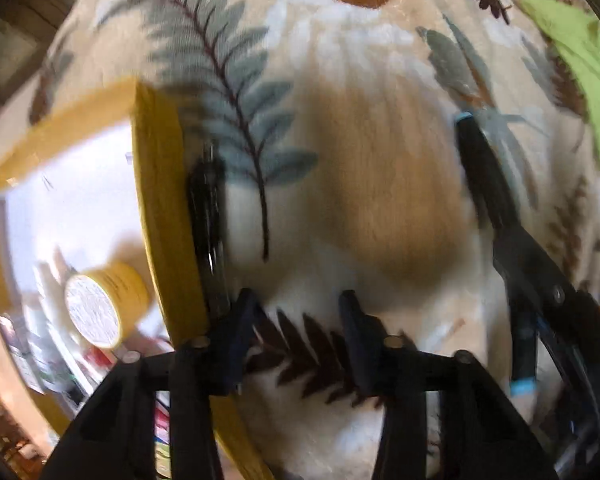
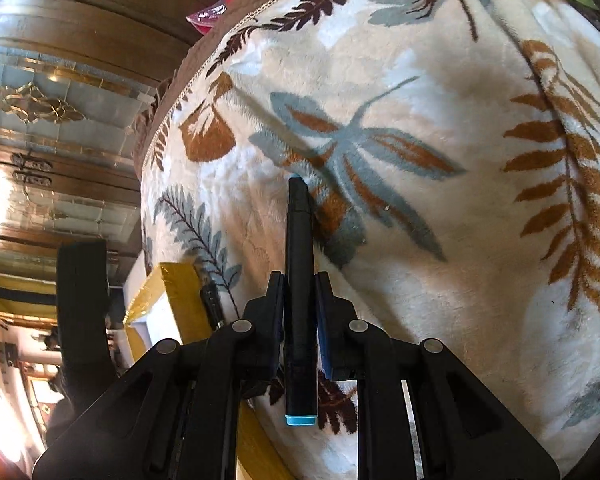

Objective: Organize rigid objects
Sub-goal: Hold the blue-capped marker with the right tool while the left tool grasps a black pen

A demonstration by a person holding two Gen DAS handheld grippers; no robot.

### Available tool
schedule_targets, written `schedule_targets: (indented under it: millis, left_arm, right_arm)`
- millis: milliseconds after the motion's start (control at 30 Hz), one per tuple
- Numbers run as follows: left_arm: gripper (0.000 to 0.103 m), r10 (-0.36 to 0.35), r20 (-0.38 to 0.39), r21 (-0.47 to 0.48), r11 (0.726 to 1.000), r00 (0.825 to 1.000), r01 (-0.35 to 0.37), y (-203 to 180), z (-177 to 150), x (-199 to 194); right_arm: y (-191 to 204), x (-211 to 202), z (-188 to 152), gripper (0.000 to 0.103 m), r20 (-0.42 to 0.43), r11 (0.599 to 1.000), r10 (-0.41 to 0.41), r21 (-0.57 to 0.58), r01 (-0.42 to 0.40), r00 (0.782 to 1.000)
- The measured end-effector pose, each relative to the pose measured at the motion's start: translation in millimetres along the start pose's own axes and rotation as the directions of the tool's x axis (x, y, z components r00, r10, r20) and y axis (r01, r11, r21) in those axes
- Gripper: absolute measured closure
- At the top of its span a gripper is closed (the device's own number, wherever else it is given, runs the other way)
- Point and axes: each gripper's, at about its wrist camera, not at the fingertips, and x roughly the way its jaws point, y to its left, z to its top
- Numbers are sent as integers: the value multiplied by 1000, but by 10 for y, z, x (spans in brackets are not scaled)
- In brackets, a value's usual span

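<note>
My right gripper (image 2: 300, 280) is shut on a black marker (image 2: 299, 300) with light-blue ends, held above a leaf-patterned blanket (image 2: 440, 208). In the left wrist view the same marker (image 1: 488, 184) shows at the right, held by the right gripper (image 1: 548, 280). My left gripper (image 1: 300, 300) is open and empty over the blanket (image 1: 380, 180). A yellow-rimmed box (image 1: 160, 200) lies just left of it, with a black pen (image 1: 208, 232) lying against the box's outer wall. The box (image 2: 172, 296) and pen (image 2: 212, 304) also show in the right wrist view.
Inside the box lies a yellow cylindrical tub with a white lid (image 1: 100, 308) among several small items. A green cloth (image 1: 580, 60) lies at the blanket's far right. A wooden mirrored wardrobe (image 2: 60, 120) stands beyond the bed edge.
</note>
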Motion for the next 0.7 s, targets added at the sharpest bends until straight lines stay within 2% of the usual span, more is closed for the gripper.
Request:
schedule_targets:
  millis: [67,100,133,200,300,333,433,500,567,633,700]
  left_arm:
    - [60,-32,41,16,999,999,31,50,-46,-121]
    - [60,-11,88,31,999,996,8,57,-44,-216]
    - [60,23,103,33,999,994,-27,74,-36,-262]
    - [59,53,92,13,998,994,-54,87,2,-290]
    - [59,149,39,39,988,988,-150,-28,103,-165]
    - [59,188,13,33,982,982,-188,-55,133,-82]
    - [57,308,20,25,951,951,-309,-164,213,19]
    - [56,314,17,23,949,949,-314,-168,215,42]
    - [56,266,4,19,964,964,-266,-139,176,15]
    - [56,150,-91,3,989,984,-150,70,58,88]
    - [56,142,-85,42,989,986,-139,100,-2,108]
  right_arm:
    - [-7,1,3,88,-2,1000,5,1,-5,1000]
    - [4,1,3,88,-2,1000,6,-2,-6,1000]
    - [21,-2,1,88,-2,1000,6,-8,-6,1000]
    - [41,-14,-7,88,0,1000,11,-12,-11,1000]
    - [36,-10,-9,88,-2,1000,17,-10,-17,1000]
    - [27,-12,-8,88,-2,1000,19,-6,-19,1000]
    - [15,-21,-7,88,1,1000,22,-8,-22,1000]
    - [-9,-30,-1,88,3,1000,23,-3,-23,1000]
    - [-32,-43,9,88,7,1000,31,5,-31,1000]
    - [-42,-43,18,88,8,999,33,8,-33,999]
    - [-44,-50,23,88,6,999,35,5,-35,999]
